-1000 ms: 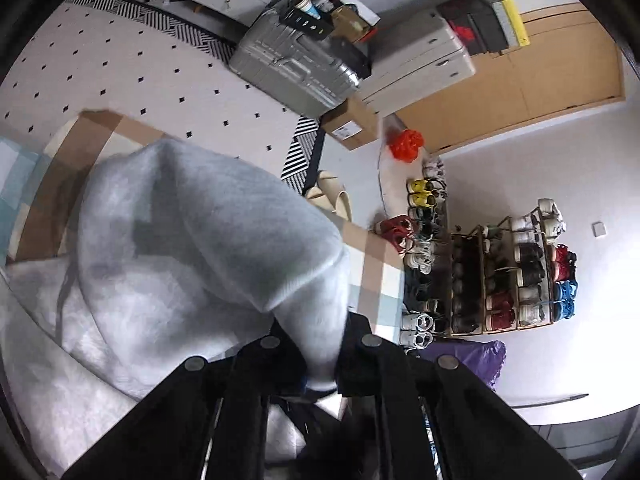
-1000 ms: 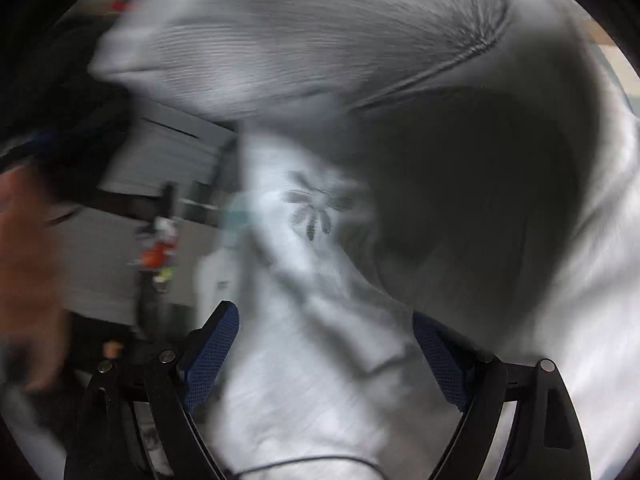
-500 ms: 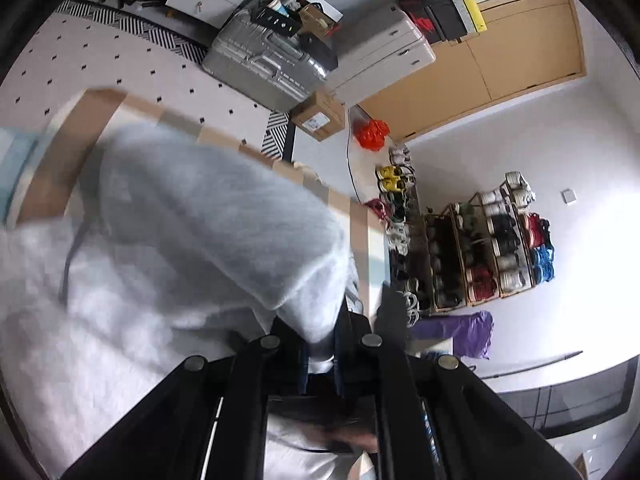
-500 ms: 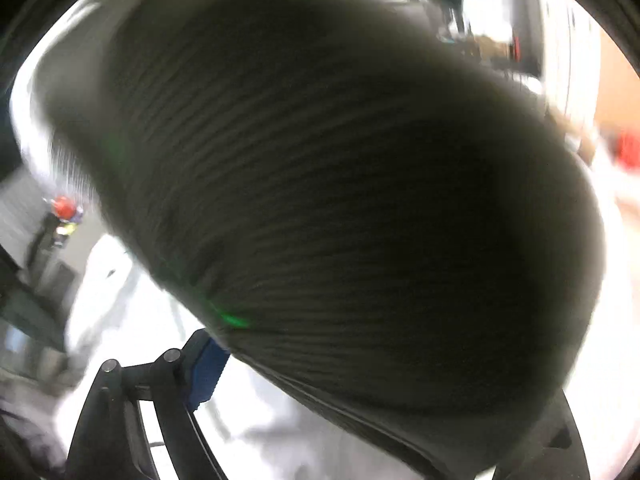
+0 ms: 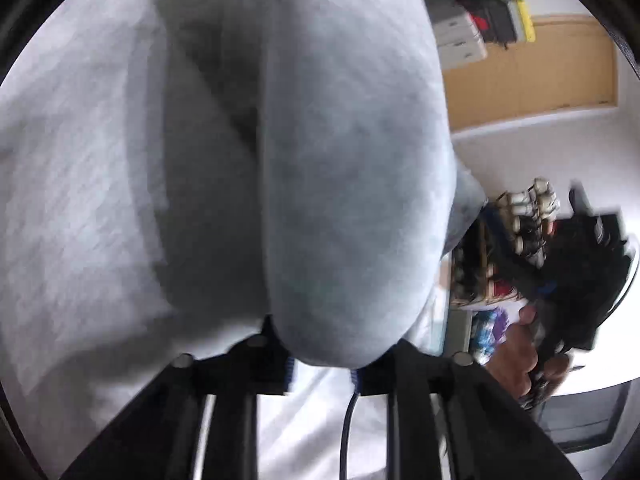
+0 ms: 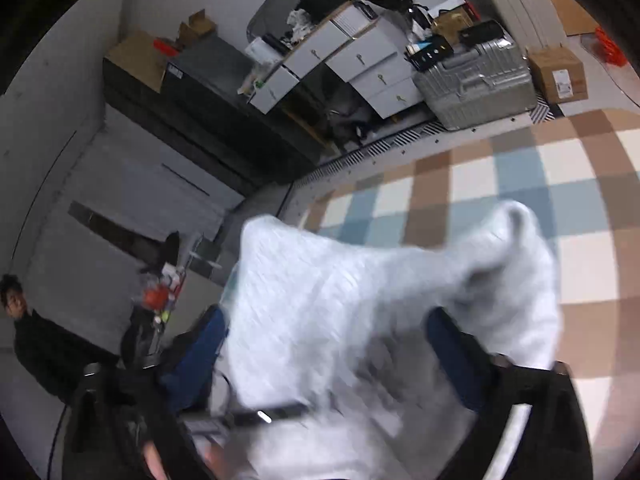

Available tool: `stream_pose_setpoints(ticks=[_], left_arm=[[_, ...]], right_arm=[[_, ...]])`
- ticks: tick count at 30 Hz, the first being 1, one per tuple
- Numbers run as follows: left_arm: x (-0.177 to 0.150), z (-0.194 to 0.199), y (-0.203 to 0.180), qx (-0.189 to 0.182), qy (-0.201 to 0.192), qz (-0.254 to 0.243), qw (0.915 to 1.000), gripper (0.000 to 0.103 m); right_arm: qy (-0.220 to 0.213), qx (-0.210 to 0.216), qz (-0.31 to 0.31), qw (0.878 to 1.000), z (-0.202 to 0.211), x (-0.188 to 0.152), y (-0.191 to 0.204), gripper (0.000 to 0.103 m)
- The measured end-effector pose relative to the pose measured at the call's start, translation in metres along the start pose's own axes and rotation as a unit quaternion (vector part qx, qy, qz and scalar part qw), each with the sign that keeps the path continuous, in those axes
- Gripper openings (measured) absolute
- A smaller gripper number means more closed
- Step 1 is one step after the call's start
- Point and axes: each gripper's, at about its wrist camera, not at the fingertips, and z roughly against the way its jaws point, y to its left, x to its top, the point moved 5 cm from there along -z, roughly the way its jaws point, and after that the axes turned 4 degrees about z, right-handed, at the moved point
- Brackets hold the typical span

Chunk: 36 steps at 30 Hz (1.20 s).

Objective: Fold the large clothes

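Observation:
A large pale grey sweatshirt (image 5: pixel 344 168) fills most of the left wrist view. My left gripper (image 5: pixel 322 376) is shut on a thick bunched fold of it, which rises between the fingers. In the right wrist view the same sweatshirt (image 6: pixel 360 304) lies loosely between the wide-apart blue pads (image 6: pixel 200 348) of my right gripper (image 6: pixel 332 356), which is open. The cloth hangs above a checked brown, blue and white mat (image 6: pixel 520 184). The other hand-held gripper and a hand (image 5: pixel 520 356) show at the right of the left wrist view.
A silver suitcase (image 6: pixel 476 80), a cardboard box (image 6: pixel 560 74) and white drawer units (image 6: pixel 360 60) stand beyond the mat. A shoe rack (image 5: pixel 516 240) and a wooden door (image 5: pixel 532 68) stand by the wall. A person in black (image 6: pixel 36 344) sits at the far left.
The left gripper has lifted its fold, so the cloth now covers most of its view. The cloth that covered the right camera has dropped away, uncovering the room and mat.

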Motion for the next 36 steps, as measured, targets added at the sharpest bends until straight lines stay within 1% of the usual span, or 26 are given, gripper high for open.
stream_pose_setpoints(ticks=[2,3,4,5,8,10,11,12,13,15,16,17,18,21,22,24,25,26,27,28,29,31,32,33,34,36], left_arm=[[0.001,0.006,-0.006,-0.008,0.01,-0.002,0.9999,0.017],[0.002,0.014,-0.015,-0.003,0.005,-0.025,0.9997,0.017],[0.004,0.025,-0.026,0.0,-0.008,-0.047,0.9989,0.017],[0.006,0.038,-0.036,-0.008,-0.021,-0.063,0.9978,0.017],[0.022,0.075,-0.067,-0.015,-0.055,-0.099,0.9935,0.018],[0.044,0.089,-0.091,0.001,-0.084,-0.125,0.9885,0.037],[0.058,0.096,-0.102,0.002,-0.104,-0.129,0.9862,0.04],[0.072,0.097,-0.113,0.001,-0.112,-0.13,0.9851,0.048],[0.083,0.096,-0.123,0.0,-0.111,-0.132,0.985,0.049],[0.097,0.095,-0.132,-0.011,-0.121,-0.134,0.9836,0.049],[0.108,0.087,-0.139,0.002,-0.125,-0.144,0.9816,0.05],[0.111,0.076,-0.136,0.018,-0.118,-0.15,0.9815,0.05],[0.101,0.06,-0.118,0.027,-0.094,-0.151,0.9836,0.05],[0.07,0.016,-0.042,0.075,-0.03,-0.125,0.9889,0.049],[0.063,0.007,-0.02,0.078,-0.017,-0.103,0.9915,0.049],[0.052,-0.011,0.02,0.052,0.008,-0.039,0.9978,0.046],[0.048,-0.009,0.022,0.037,-0.013,-0.047,0.9981,0.046],[0.043,-0.006,0.02,0.044,-0.029,-0.066,0.9964,0.046],[0.037,-0.006,0.018,0.056,-0.036,-0.078,0.9947,0.046],[0.032,-0.005,0.015,0.061,-0.048,-0.077,0.994,0.046],[0.03,-0.004,0.014,0.062,-0.053,-0.071,0.9941,0.046],[0.027,-0.006,0.011,0.071,-0.05,-0.073,0.9936,0.046],[0.027,-0.007,0.01,0.071,-0.049,-0.075,0.9934,0.046],[0.025,-0.006,0.01,0.069,-0.043,-0.073,0.994,0.046],[0.026,-0.007,0.009,0.065,-0.034,-0.071,0.9947,0.046],[0.022,-0.003,0.012,0.048,-0.019,-0.057,0.9971,0.046]], right_arm=[[0.036,-0.083,0.013,0.996,-0.031,-0.013,-0.011,0.103],[0.057,-0.124,0.024,0.99,-0.045,-0.021,-0.022,0.103],[0.082,-0.146,0.025,0.986,-0.056,-0.023,-0.035,0.103],[0.093,-0.158,0.017,0.983,-0.061,-0.028,-0.047,0.102],[0.072,-0.155,0.027,0.985,-0.062,-0.03,-0.066,0.101],[0.07,-0.164,0.035,0.983,-0.061,-0.029,-0.066,0.101],[0.076,-0.182,0.058,0.979,-0.062,-0.032,-0.061,0.101],[0.079,-0.197,0.077,0.974,-0.061,-0.034,-0.056,0.1],[0.082,-0.222,0.108,0.966,-0.062,-0.034,-0.051,0.1],[0.083,-0.25,0.139,0.955,-0.061,-0.032,-0.044,0.1],[0.077,-0.269,0.153,0.948,-0.057,-0.029,-0.044,0.1],[0.071,-0.284,0.16,0.943,-0.053,-0.026,-0.048,0.1],[0.068,-0.292,0.163,0.94,-0.049,-0.024,-0.049,0.1],[0.074,-0.302,0.153,0.938,-0.045,-0.021,-0.062,0.101],[0.081,-0.301,0.15,0.938,-0.045,-0.022,-0.066,0.101],[0.09,-0.291,0.145,0.941,-0.041,-0.028,-0.068,0.101],[0.093,-0.287,0.136,0.944,-0.04,-0.027,-0.068,0.101],[0.09,-0.285,0.123,0.946,-0.035,-0.025,-0.067,0.101],[0.077,-0.285,0.104,0.95,-0.026,-0.022,-0.065,0.101],[0.048,-0.272,0.072,0.958,-0.013,-0.013,-0.062,0.101],[0.022,-0.249,0.049,0.967,-0.003,-0.006,-0.058,0.101],[-0.043,-0.153,0.009,0.987,0.016,0.003,-0.037,0.102],[-0.046,-0.101,0.005,0.994,0.016,0.001,-0.025,0.102],[-0.035,-0.067,0.006,0.997,0.011,-0.002,-0.017,0.102],[0.0,-0.015,0.011,1.0,-0.003,-0.013,-0.005,0.102],[0.054,-0.015,0.03,0.998,-0.028,-0.033,0.0,0.102]])
